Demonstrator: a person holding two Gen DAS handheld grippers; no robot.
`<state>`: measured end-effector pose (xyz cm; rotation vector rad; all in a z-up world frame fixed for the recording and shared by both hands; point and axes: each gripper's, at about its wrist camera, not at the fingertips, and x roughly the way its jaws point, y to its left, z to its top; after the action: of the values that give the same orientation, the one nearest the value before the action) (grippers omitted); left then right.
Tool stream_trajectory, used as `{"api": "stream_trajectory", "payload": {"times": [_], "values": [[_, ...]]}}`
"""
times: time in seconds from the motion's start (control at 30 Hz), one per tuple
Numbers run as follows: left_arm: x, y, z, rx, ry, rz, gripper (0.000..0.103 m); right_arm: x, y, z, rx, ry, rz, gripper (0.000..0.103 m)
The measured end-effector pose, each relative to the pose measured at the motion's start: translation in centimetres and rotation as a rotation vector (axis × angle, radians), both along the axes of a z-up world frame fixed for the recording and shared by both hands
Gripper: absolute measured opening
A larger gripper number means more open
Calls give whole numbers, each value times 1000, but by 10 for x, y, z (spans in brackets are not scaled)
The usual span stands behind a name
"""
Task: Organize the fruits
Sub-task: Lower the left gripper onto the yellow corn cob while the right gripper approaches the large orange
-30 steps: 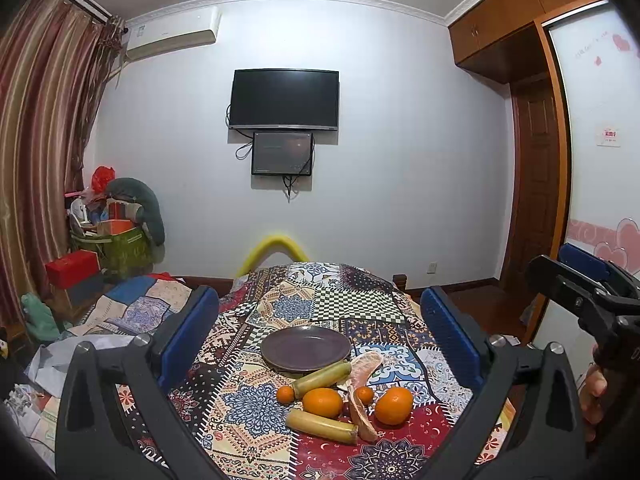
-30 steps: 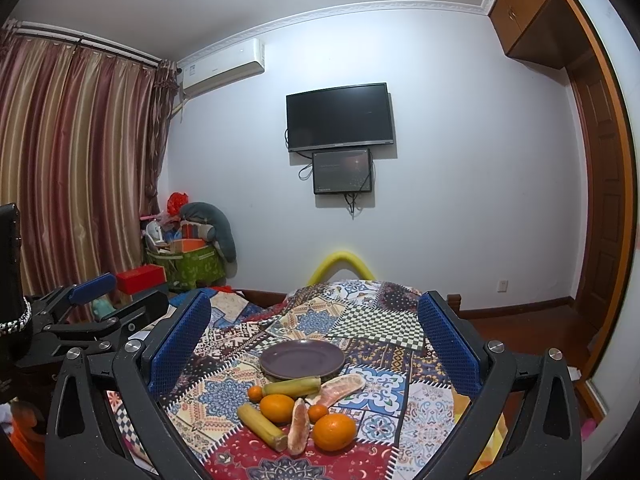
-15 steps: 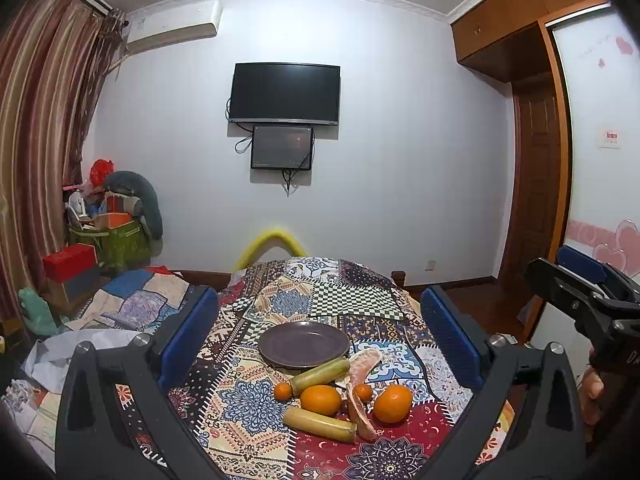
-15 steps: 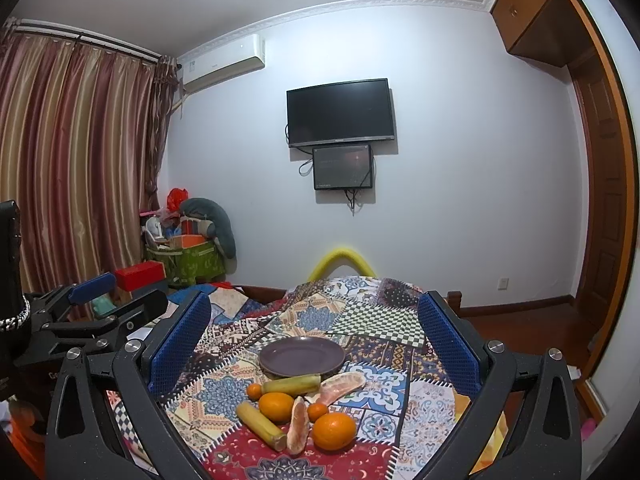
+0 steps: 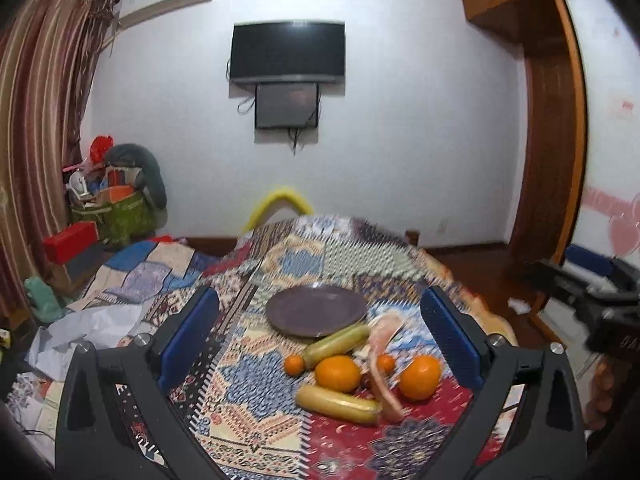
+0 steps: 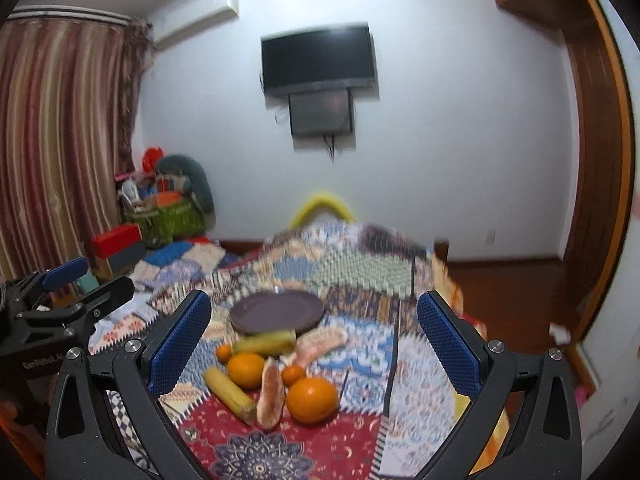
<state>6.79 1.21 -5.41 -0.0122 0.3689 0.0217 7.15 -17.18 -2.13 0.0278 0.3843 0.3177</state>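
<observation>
Both grippers hang in the air short of the fruit, and nothing has been picked up. The left gripper (image 5: 320, 344) has its blue pads spread wide with nothing between them; the right gripper (image 6: 314, 340) is just as wide and just as empty. I would call this the approach, with no fruit sorted yet.

Nearest on the patchwork-covered surface (image 6: 416, 376) lies the fruit, all in one loose cluster. There is a large orange (image 6: 312, 399) on the right side and a pale pink wedge (image 6: 271, 394) just beside it. A yellow banana-like piece (image 6: 230, 394) lies to the left, and a second orange (image 6: 246, 370) behind that. Two small tangerines (image 6: 293, 374) sit among them, along with a greenish long fruit (image 6: 264, 343) and another pink slice (image 6: 320, 341).

Just behind the cluster is a dark plate (image 6: 277, 312) with nothing on it, and the green fruit's end is touching or nearly touching its rim. My guess is the plate is the destination. The next move would then be a descent onto one outer piece, probably the large orange. The gripper needs to close gently, as round fruit may roll and nudge its neighbours.

Farther off are rumpled bedding, a green bin of clutter (image 5: 120, 216) by striped curtains (image 5: 36, 128), and a yellow arc (image 5: 282, 200) behind the surface. On the white wall hangs a television (image 5: 287, 53), with an air conditioner (image 5: 168, 2) up high. A wooden door (image 5: 554, 160) stands to the right.
</observation>
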Motion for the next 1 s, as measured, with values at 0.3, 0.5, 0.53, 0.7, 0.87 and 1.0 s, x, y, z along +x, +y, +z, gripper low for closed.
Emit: {"api": "stream_trajectory", "payload": {"times": [0.3, 0.5, 0.53, 0.7, 0.87, 1.0], "values": [[56, 9, -68, -29, 227, 21, 102, 28, -2, -37, -82, 96, -41, 103], [80, 7, -104, -51, 356, 9, 102, 46, -2, -66, -134, 194, -45, 103], [82, 5, -110, -52, 378, 5, 102, 47, -1, -70, -137, 207, -42, 103], [92, -2, -129, -53, 445, -6, 102, 56, -2, -90, -136, 278, -1, 103], [100, -9, -146, -64, 509, -17, 102, 59, 3, -106, -143, 329, 43, 102], [105, -13, -159, -65, 561, -8, 102, 65, 4, -117, -120, 381, 73, 99]]}}
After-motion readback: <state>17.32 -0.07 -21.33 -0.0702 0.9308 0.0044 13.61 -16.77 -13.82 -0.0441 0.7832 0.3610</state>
